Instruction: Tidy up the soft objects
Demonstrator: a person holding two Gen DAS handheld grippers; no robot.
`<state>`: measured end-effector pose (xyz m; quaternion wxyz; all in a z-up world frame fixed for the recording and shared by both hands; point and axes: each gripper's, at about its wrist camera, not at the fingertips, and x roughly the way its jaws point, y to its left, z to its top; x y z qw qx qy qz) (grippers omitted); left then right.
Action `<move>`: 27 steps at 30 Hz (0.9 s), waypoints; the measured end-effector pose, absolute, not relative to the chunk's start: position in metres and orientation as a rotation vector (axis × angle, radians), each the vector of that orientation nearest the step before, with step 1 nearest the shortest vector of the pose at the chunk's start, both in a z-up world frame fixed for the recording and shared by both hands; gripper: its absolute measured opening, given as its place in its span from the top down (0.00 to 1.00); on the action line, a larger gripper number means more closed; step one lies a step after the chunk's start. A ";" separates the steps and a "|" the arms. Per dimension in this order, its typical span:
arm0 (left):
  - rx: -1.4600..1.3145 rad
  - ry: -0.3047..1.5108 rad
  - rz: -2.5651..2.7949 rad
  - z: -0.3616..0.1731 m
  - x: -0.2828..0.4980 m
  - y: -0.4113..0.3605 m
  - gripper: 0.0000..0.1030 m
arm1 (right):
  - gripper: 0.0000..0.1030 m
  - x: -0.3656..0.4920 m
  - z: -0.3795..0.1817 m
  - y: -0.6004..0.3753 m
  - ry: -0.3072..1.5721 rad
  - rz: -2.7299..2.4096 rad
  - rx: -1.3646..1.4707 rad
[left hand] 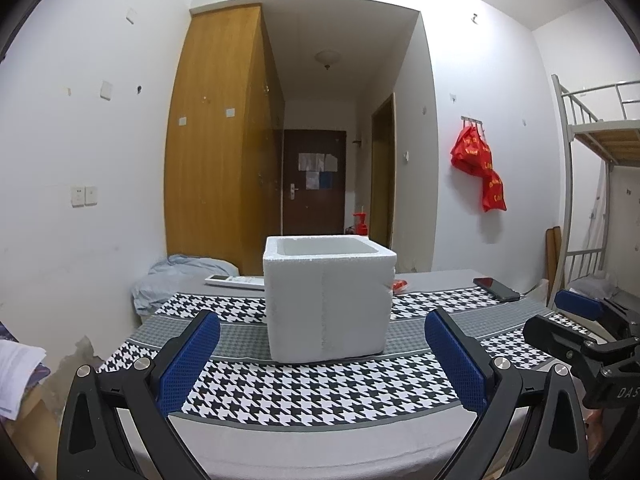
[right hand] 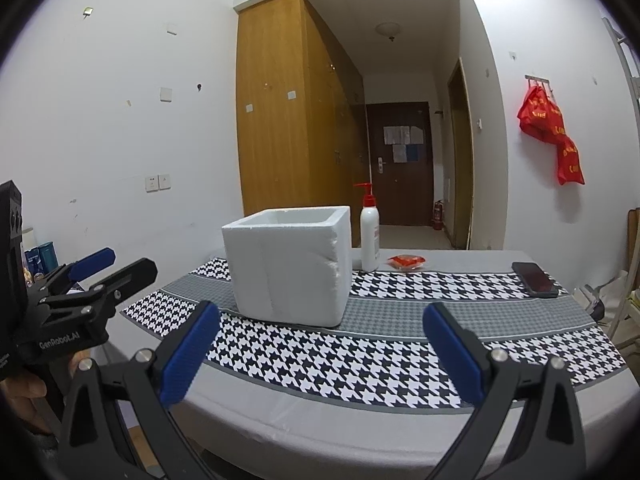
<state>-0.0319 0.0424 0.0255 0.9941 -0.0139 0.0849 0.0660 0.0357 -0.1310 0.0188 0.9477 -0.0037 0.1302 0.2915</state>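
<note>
Both grippers hang at the near table [right hand: 320, 428] edge, left gripper [left hand: 322, 356] and right gripper [right hand: 322, 354] each with fingers wide apart, holding nothing. Bare cloth [right hand: 340, 360] lies between them and the foam box [left hand: 326, 300], mid-table, open-topped. Beyond it stand a bottle [right hand: 370, 236], red packet [right hand: 406, 261] and phone [right hand: 534, 279] far right.
</note>
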 end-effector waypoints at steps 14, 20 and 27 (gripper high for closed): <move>-0.035 0.181 0.136 0.023 -0.031 0.045 0.01 | 0.00 0.038 0.016 -0.130 0.277 0.593 -0.006; -0.036 0.184 0.133 0.023 -0.029 0.046 0.01 | 0.00 0.039 0.016 -0.129 0.283 0.594 -0.012; -0.033 0.183 0.130 0.023 -0.031 0.045 0.01 | 0.00 0.039 0.016 -0.130 0.284 0.594 -0.005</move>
